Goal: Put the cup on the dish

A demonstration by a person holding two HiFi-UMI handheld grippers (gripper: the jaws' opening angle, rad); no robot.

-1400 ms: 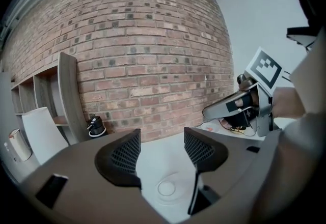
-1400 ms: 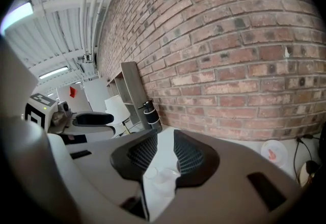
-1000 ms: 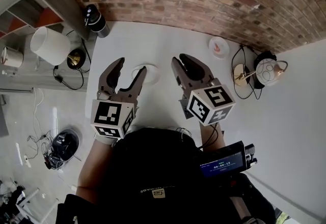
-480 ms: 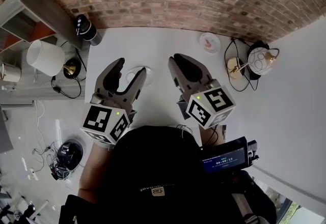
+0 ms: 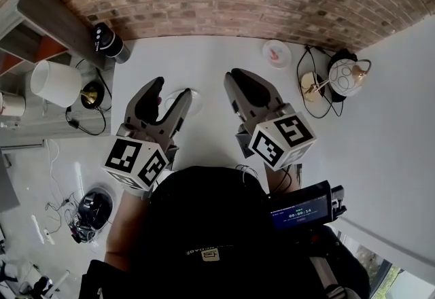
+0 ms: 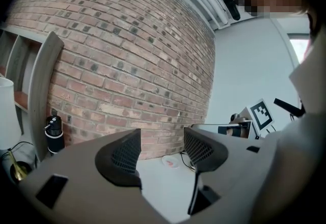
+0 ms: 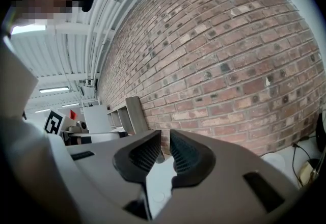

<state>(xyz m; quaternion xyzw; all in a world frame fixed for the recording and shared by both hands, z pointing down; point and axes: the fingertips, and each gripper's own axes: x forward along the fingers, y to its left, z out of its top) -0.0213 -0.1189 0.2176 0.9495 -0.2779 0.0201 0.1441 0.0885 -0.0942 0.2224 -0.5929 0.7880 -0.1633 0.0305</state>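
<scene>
Head view: both grippers hang over the near half of the white table [image 5: 217, 60] and point at the far brick wall. The left gripper [image 5: 171, 89] has its fingers spread wide. Just past and under its tips lies a plain white round piece [image 5: 190, 99], partly covered by the right-hand finger. The right gripper [image 5: 239, 77] sits beside it with its fingers drawn narrow.

A second round white piece with a red mark [image 5: 276, 53] lies far right by the wall, well apart from the plain one. I cannot settle which is the cup and which the dish. Neither rests on the other.

Left gripper view: the fingers stand wide with only bare table between them. The red-marked piece shows in the gap, far off at the foot of the wall, and it looks shallow. I judge the wide spread suits closing round something of that breadth.

Right gripper view: there is a slim gap between the pads and nothing in it. Low in the gap I make out a faint flat ring on the table, likely the plain piece. Neither gripper carries anything, so the cup is on the table.
</scene>
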